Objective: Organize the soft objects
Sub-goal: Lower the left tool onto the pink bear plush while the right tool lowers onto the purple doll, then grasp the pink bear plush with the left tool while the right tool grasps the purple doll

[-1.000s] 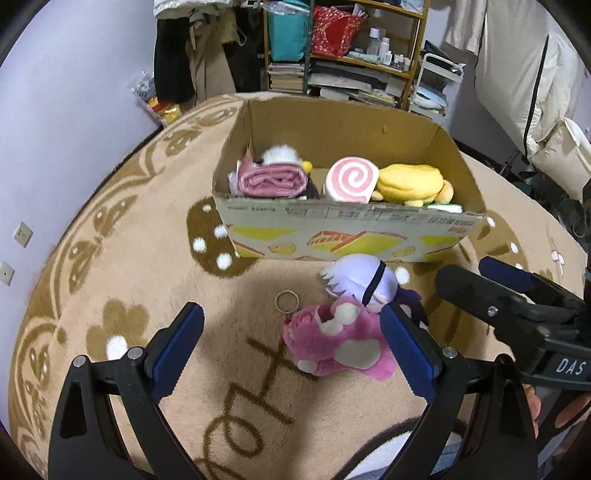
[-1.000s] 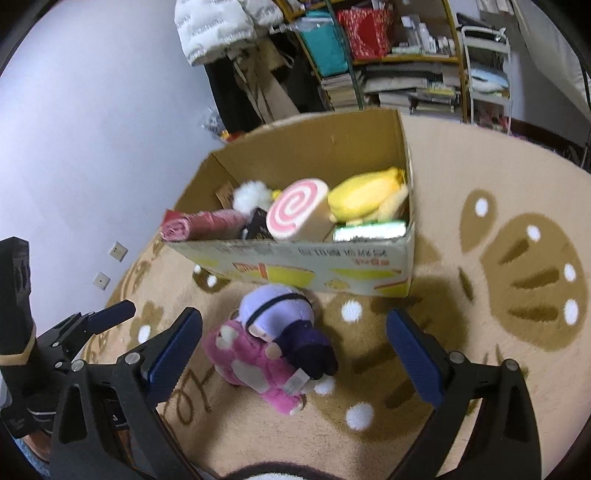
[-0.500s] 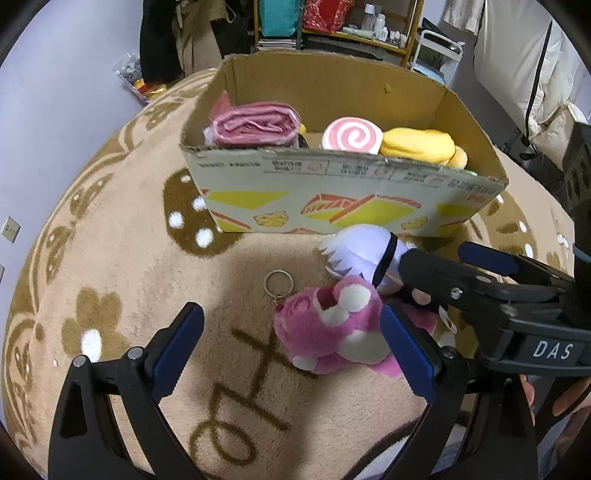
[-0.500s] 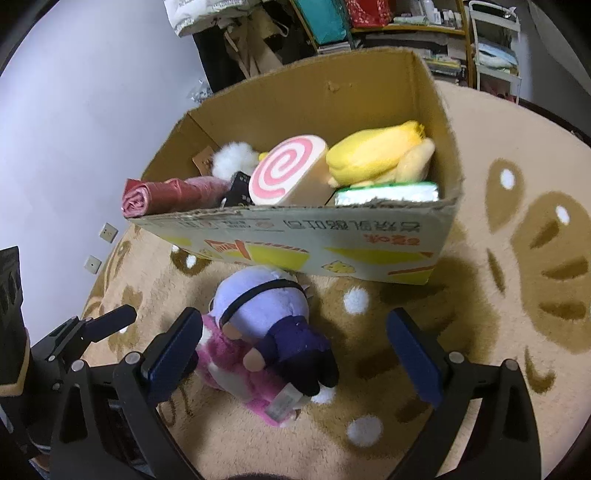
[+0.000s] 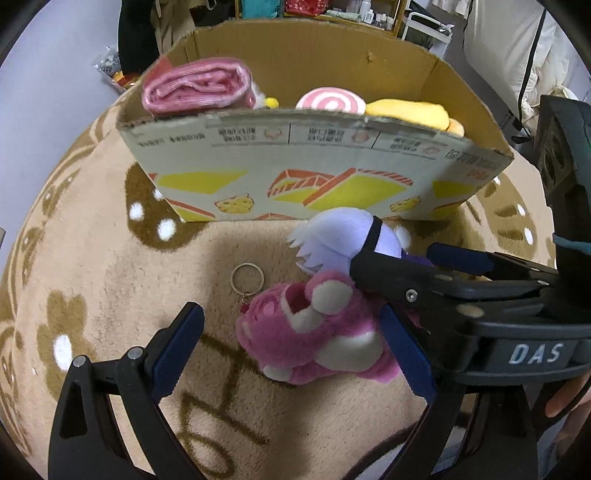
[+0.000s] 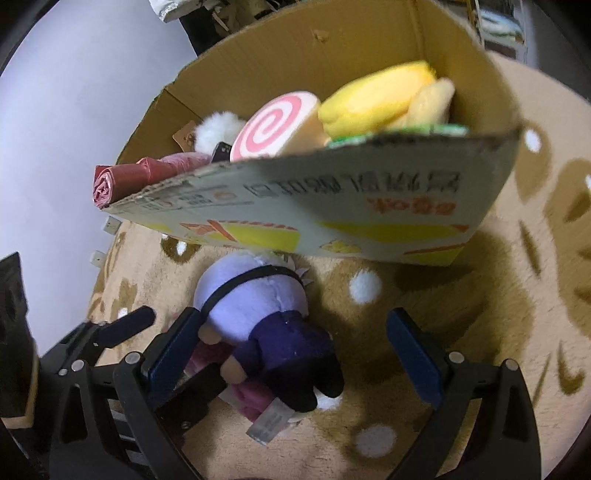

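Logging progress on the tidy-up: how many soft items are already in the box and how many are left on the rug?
In the cardboard box: 4 visible (pink rolled cloth, swirl cushion, yellow plush, white fluffy ball)
On the rug: 2 (pink bear plush, purple-haired doll)
Total: 6

Tan patterned rug (image 5: pixel 92 258), pale wall (image 6: pixel 74 74), cluttered shelving (image 5: pixel 332 9) behind.

**Dim indoor light, strong fisheye curve**

Both views are softly lit from above. Dark shadows fall on the carpet (image 5: pixel 92 280) beneath the grippers. Black corners frame each round picture. The cardboard box (image 6: pixel 332 206) looks bowed and blurred in the right wrist view.
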Motion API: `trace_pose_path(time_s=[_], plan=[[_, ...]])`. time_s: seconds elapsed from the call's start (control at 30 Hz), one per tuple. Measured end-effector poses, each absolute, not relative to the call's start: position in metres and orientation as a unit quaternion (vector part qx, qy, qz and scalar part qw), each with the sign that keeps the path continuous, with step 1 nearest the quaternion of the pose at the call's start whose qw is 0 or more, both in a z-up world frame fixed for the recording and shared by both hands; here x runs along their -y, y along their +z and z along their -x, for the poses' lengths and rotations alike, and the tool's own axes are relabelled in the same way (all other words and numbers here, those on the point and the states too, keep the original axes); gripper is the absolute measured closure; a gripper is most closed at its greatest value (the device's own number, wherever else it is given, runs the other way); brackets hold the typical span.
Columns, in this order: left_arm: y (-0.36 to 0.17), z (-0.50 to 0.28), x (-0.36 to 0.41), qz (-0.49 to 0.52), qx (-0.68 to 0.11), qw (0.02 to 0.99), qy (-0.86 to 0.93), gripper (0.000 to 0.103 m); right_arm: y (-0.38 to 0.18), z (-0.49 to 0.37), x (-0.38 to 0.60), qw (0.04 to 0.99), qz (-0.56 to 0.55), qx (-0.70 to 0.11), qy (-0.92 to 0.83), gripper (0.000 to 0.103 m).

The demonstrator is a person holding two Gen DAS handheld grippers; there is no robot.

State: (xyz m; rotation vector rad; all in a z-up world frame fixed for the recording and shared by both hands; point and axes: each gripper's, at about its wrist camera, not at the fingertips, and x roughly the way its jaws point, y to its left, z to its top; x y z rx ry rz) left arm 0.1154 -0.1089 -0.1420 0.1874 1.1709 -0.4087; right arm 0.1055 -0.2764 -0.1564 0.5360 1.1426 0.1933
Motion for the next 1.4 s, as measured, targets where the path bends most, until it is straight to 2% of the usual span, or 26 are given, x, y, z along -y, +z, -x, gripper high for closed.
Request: trace_pose_path(time_s=[0.17, 0.33, 0.37, 0.57, 0.63, 0.77, 0.9, 1.03, 1.4], plan=[[-0.150, -0.121, 0.108, -0.072, -0.557, 0.804, -0.195, 0.008, -0.164, -0.109, 0.277, 0.791, -0.270, -0.540, 0.102, 0.000], [-0.157, -0.131, 0.103, -0.053, -0.566, 0.798, -0.197, 0.007, -0.165, -0.107, 0.278, 0.778, -0.300, -0.537, 0.128, 0.019], [-0.157, -0.131, 0.102, -0.052, -0.567, 0.798, -0.196, 0.007, -0.165, -0.106, 0.277, 0.775, -0.307, -0.535, 0.136, 0.028], [-0.159, -0.133, 0.099, -0.048, -0.567, 0.798, -0.200, 0.010, -0.158, -0.103, 0.274, 0.782, -0.294, -0.535, 0.129, 0.033], [-0.162, -0.134, 0.098, -0.040, -0.571, 0.793, -0.208, 0.017, -0.154, -0.101, 0.273, 0.788, -0.281, -0.533, 0.124, 0.034], [-0.165, -0.133, 0.101, -0.037, -0.576, 0.789, -0.213, 0.021, -0.149, -0.099, 0.270, 0.798, -0.257, -0.534, 0.108, 0.035], [-0.170, -0.132, 0.106, -0.026, -0.582, 0.782, -0.221, 0.031, -0.147, -0.094, 0.276, 0.803, -0.248, -0.534, 0.089, 0.035], [-0.166, -0.129, 0.109, -0.025, -0.584, 0.782, -0.215, 0.037, -0.144, -0.090, 0.282, 0.806, -0.248, -0.532, 0.078, 0.036], [-0.147, -0.116, 0.108, -0.049, -0.563, 0.799, -0.206, 0.043, -0.126, -0.075, 0.294, 0.821, -0.246, -0.511, 0.063, 0.038]])
